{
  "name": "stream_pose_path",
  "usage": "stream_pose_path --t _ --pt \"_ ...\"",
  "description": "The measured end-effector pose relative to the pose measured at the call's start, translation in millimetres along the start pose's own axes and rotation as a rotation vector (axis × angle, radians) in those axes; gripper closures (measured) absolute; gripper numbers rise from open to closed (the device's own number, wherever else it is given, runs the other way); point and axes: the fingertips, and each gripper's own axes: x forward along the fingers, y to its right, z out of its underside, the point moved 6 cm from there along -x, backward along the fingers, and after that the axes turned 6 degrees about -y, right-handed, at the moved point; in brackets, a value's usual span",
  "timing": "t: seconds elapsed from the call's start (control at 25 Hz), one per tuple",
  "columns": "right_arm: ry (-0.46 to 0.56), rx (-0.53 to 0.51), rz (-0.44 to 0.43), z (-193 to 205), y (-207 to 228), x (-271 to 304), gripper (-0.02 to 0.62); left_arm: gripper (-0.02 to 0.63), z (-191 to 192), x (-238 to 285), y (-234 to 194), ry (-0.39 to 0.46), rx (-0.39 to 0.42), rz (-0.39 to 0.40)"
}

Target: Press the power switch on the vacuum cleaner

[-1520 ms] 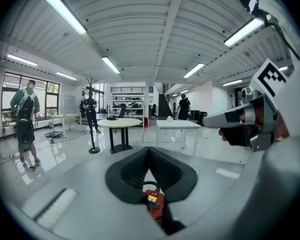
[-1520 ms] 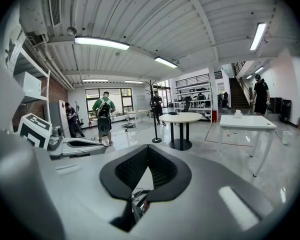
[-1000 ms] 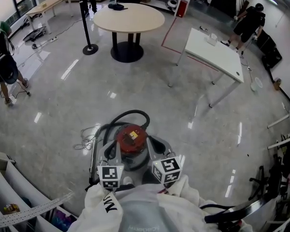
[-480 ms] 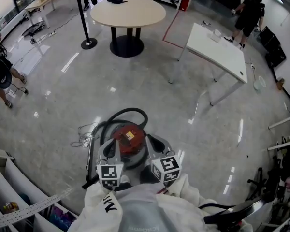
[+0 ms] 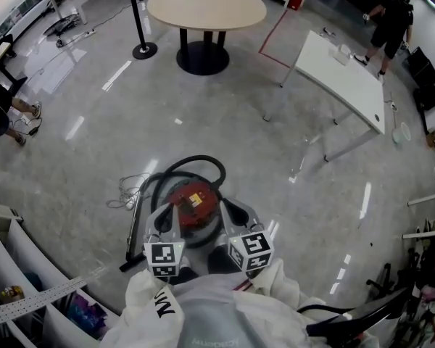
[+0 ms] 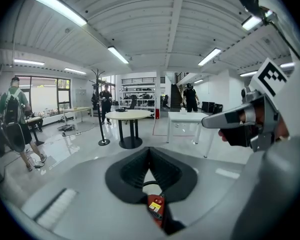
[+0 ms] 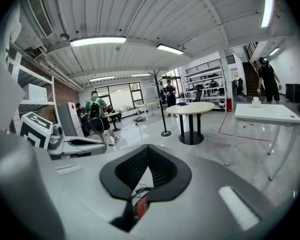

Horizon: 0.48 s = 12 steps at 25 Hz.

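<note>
The vacuum cleaner (image 5: 194, 207) stands on the floor just in front of me, a steel drum with a red top that bears a yellow label. Its black hose (image 5: 196, 164) loops round the far side. I cannot make out a switch. My left gripper (image 5: 164, 225) hangs over the drum's near left edge and my right gripper (image 5: 230, 214) over its near right edge. Both sets of jaws are shut with nothing in them. In the left gripper view the left gripper (image 6: 150, 151) points level across the room, the red top (image 6: 156, 210) showing below its pads. The right gripper (image 7: 148, 149) does likewise.
A tangle of cable (image 5: 127, 194) lies on the floor left of the vacuum. A round table (image 5: 206, 7), a stanchion pole (image 5: 143, 49) and a white desk (image 5: 344, 78) stand farther off. Shelving (image 5: 14, 296) curves along my near left. People stand at both far edges.
The head view has shifted, so the tables sit more to the right and lower in the picture. Both grippers keep their place over the vacuum's near edge, still shut.
</note>
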Motion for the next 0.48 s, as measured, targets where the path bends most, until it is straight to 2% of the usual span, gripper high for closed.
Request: stream_pose_path --t 0.48 --pt "-0.093 -0.005 -0.071 14 28 28 0.595 0.606 17 21 9 -0.059 -0.054 -0.072"
